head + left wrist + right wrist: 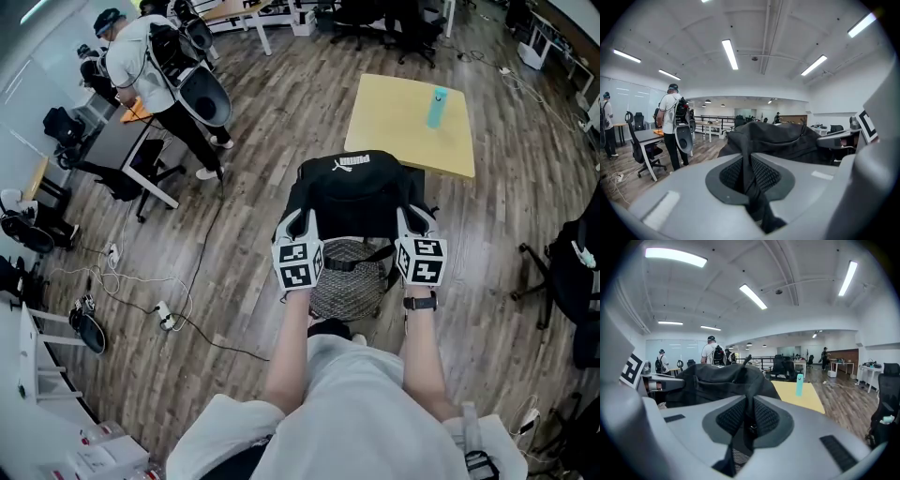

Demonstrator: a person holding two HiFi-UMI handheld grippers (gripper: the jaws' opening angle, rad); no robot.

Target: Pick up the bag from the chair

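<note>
1. Left claw [750, 174] is clamped hard on a black strap [764, 215] of the bag [361, 192]. Right claw [749, 420] pinches the opposite strap the same way.
2. The bag lies dead ahead of both claws and between them, its long axis running left to right. One hand is at each end, neither nearer.
3. The bag hangs or rests over the chair [349, 281], above the mesh seat; contact with the seat cannot be told.
4. Black soft fabric, slumped, with a white logo along the top edge.
5. Judgement: an even two-handed rise straight up should keep it level.
</note>
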